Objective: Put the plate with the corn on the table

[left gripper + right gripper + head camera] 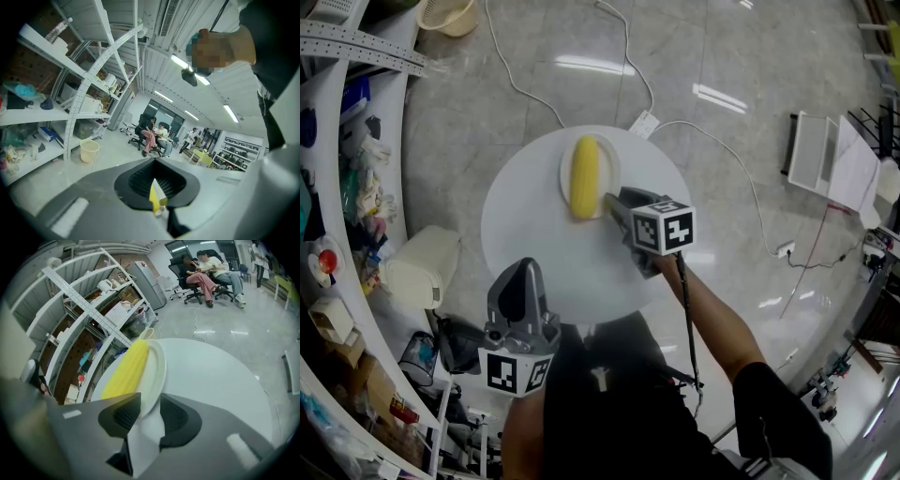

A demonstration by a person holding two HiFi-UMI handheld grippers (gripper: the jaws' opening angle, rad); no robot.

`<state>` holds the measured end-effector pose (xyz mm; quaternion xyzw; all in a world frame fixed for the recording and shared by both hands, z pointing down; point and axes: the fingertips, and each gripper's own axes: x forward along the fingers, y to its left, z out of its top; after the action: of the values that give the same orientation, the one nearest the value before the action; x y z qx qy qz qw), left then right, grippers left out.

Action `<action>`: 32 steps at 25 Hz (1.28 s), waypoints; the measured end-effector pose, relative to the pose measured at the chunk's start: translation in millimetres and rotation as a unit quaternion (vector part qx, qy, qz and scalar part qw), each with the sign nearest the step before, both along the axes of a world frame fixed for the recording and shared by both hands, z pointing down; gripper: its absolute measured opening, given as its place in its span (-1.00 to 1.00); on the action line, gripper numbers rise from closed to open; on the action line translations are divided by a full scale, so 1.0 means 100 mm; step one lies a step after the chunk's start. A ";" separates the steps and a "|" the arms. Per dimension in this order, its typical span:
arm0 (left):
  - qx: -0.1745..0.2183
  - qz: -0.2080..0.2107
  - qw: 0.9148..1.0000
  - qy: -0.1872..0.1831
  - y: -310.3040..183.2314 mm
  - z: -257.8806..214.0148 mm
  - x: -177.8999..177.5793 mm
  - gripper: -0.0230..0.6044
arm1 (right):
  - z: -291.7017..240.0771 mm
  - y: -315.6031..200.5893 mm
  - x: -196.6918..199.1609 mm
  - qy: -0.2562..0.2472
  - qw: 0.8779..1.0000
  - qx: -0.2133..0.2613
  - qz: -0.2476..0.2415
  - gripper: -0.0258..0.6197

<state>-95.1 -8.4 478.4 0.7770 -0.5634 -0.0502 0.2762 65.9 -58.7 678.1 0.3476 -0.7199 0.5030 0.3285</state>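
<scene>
Right gripper view showed the fingers [123,414] of the right gripper [149,405] apart, astride the rim of the plate [158,373], which rested with its corn [126,371] on the counter [220,380]. Withdrawing straight back looked safest, to avoid nudging it. Fingers of the left gripper [523,272] were together, empty.

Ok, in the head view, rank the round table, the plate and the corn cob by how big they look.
Largest to smallest: round white table, plate, corn cob, which nearly spans the plate.

Bright, even light from ceiling strips [231,113]; glare streaks on the glossy floor [741,56]; fisheye edges bend and darken; shadows soft.
</scene>
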 end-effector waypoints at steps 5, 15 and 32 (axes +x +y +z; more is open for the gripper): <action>0.002 -0.001 1.000 -0.001 0.04 -0.02 0.00 -0.91 | 0.00 0.02 0.03 0.001 1.000 0.003 0.000 -0.49; 0.009 -0.006 1.000 -0.001 0.14 -0.05 -0.04 -0.91 | -0.12 0.05 0.11 0.016 1.000 0.021 0.004 -0.65; 0.048 0.018 0.999 -0.018 0.24 -0.66 0.10 -0.91 | -1.31 0.17 -0.07 -0.045 0.994 0.097 0.023 -0.89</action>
<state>-85.2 15.3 412.8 0.8004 -0.5508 -0.0584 0.2293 58.6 -41.8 547.0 0.3714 -0.7709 0.4536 0.2490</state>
